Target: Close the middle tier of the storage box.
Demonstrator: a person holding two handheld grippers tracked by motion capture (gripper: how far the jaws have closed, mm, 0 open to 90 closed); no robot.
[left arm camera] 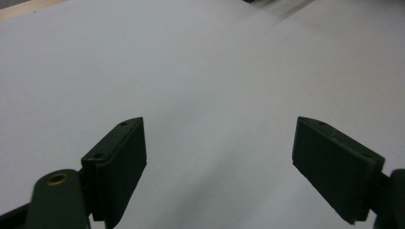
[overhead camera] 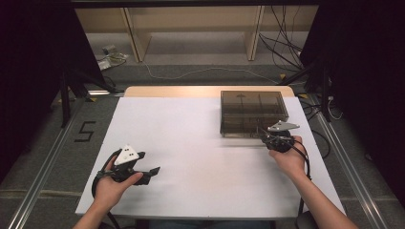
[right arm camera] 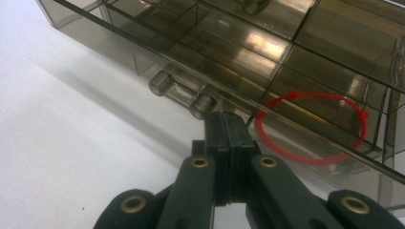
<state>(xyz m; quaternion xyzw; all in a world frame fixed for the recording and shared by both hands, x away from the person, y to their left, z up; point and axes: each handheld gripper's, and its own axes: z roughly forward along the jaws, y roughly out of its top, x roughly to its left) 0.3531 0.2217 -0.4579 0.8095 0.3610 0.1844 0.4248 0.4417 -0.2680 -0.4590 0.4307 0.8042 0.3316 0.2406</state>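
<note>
Right gripper (right arm camera: 228, 125) sat fully closed, empty, tips at the smoky transparent plastic compartment box (overhead camera: 253, 113) front edge near its red string loop (right arm camera: 313, 128); left gripper (left arm camera: 219, 167) gaped wide, empty, over white tabletop (overhead camera: 191, 143).

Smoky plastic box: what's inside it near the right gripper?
A red string loop lies in a compartment of the box, close behind the shut right gripper. Other compartments' contents are blurred by glare.

Lab, dark curtains (overhead camera: 28, 71), floor cables (overhead camera: 282, 47), rail frame (overhead camera: 43, 167)
</note>
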